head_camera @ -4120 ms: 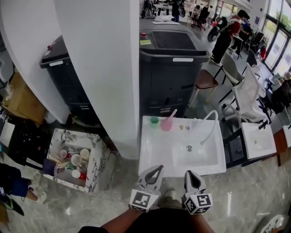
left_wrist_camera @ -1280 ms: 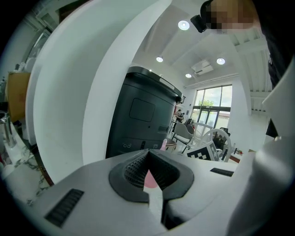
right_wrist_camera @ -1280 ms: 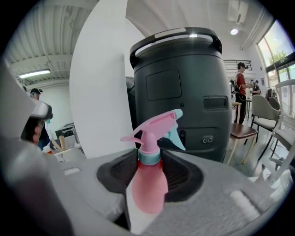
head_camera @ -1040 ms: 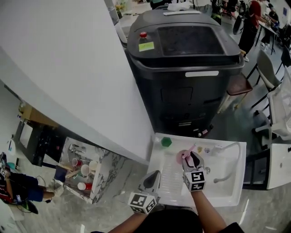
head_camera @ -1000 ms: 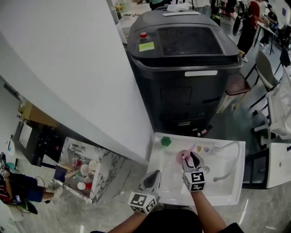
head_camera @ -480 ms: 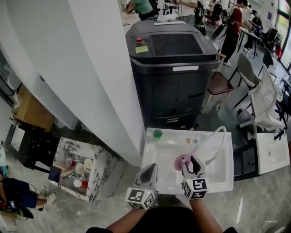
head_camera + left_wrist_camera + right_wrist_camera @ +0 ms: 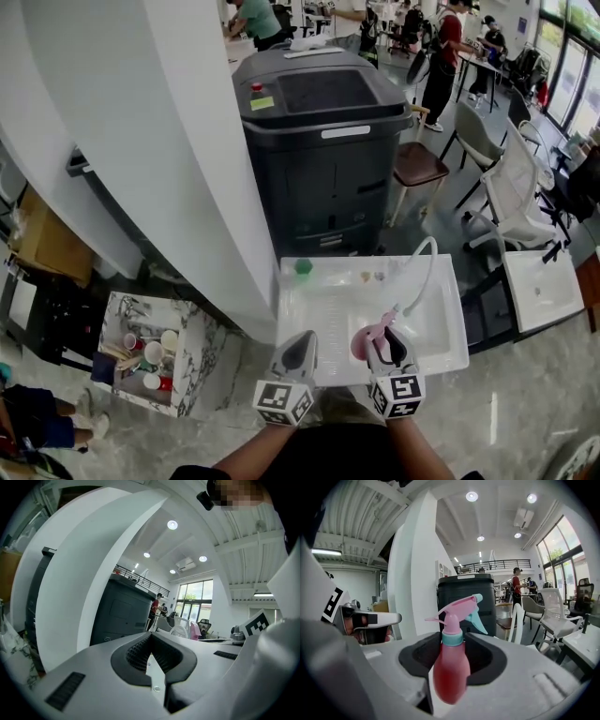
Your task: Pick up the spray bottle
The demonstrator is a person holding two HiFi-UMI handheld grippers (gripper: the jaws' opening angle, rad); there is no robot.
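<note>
The pink spray bottle [image 7: 451,667] with a teal collar and nozzle stands upright between the jaws of my right gripper [image 7: 452,660], which is shut on its body. In the head view the bottle [image 7: 364,339] hangs over the near edge of the white sink [image 7: 450,272], held by the right gripper [image 7: 389,330]. My left gripper [image 7: 302,339] sits beside it to the left, over the sink's near rim. In the left gripper view its pads [image 7: 140,651] meet with nothing between them.
A white faucet [image 7: 422,267] arches over the sink, and a green cup [image 7: 303,267] stands at its back left. Behind stands a big black machine [image 7: 323,141], with a white pillar [image 7: 187,141] to the left. A marble box of cups [image 7: 155,342] lies lower left; chairs [image 7: 511,187] at right.
The right gripper has lifted the spray bottle from the back of the sink and drawn it toward the near edge. The left gripper has also pulled back a little.
</note>
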